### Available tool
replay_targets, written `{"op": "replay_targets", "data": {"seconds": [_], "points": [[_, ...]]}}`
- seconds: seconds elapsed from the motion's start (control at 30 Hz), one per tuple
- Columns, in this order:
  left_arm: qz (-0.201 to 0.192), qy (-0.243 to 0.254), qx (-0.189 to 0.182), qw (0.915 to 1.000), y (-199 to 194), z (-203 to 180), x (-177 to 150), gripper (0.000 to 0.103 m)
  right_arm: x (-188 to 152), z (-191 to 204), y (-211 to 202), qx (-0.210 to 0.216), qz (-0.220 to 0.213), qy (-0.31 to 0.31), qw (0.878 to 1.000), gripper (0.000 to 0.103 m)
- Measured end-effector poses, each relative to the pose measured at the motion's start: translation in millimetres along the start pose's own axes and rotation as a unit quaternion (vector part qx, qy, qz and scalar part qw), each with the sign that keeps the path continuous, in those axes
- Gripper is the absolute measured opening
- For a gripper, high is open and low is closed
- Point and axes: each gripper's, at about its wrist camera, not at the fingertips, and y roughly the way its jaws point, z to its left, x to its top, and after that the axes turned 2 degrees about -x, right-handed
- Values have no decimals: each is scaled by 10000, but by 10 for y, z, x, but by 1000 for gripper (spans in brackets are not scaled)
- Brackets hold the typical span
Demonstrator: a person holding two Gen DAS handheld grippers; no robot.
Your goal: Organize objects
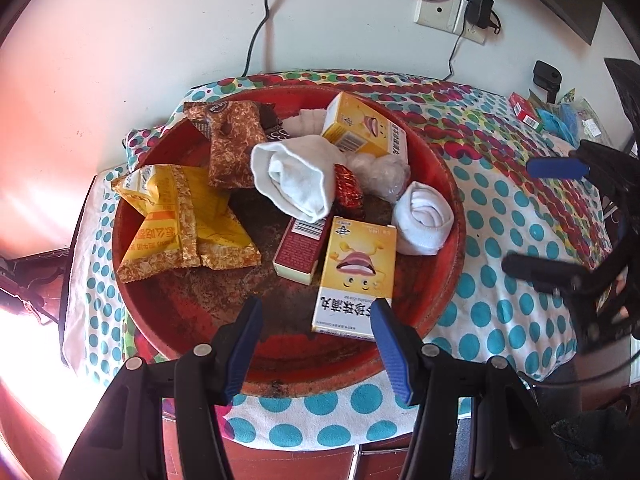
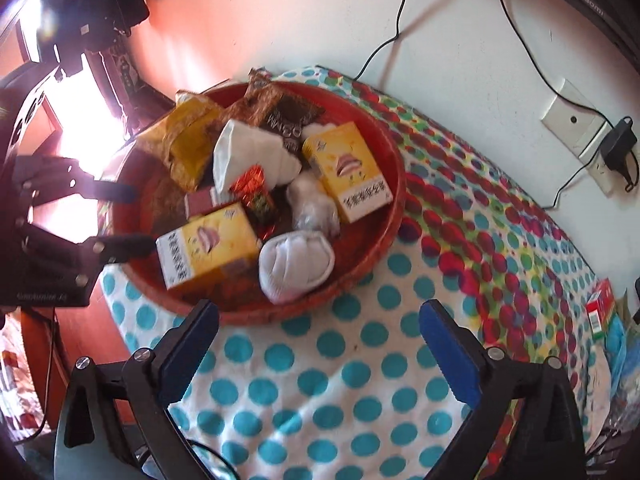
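Inside a round red tray [image 1: 448, 184], directly ahead of the left claw [image 1: 316, 320], the following were counted: two yellow cartons, one [image 1: 356, 276] lying just beyond the claw's right fingertip and one [image 1: 360, 128] at the far side; two rolled white socks, one [image 1: 422, 218] ahead to the right and one [image 1: 296, 176] near the middle; one yellow snack packet [image 1: 180, 220] ahead to the left; one brown snack packet [image 1: 232, 140] beyond it; one dark red box [image 1: 298, 248]; one small red foil packet [image 1: 348, 192]. The tray was set on a counter covered by a dotted cloth [image 1: 500, 208] against a white wall [image 1: 160, 32] with a socket plate [image 1: 440, 10]. The left claw was held spread above the tray's near rim, gripping nothing. The right claw [image 2: 320, 328] was held spread over the cloth, empty, with the tray ahead to its left.
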Motion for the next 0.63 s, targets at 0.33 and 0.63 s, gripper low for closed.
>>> {"op": "replay_targets", "data": {"seconds": [0.33,0.63], "points": [[-48,266,57,9996,-27,-209,-4,59,-152,221,25,276,267,-49,9992,100],[38,368,224,9991,-27,-298,-13,59,-169,308,57,159,383,-232,9989,100]]}}
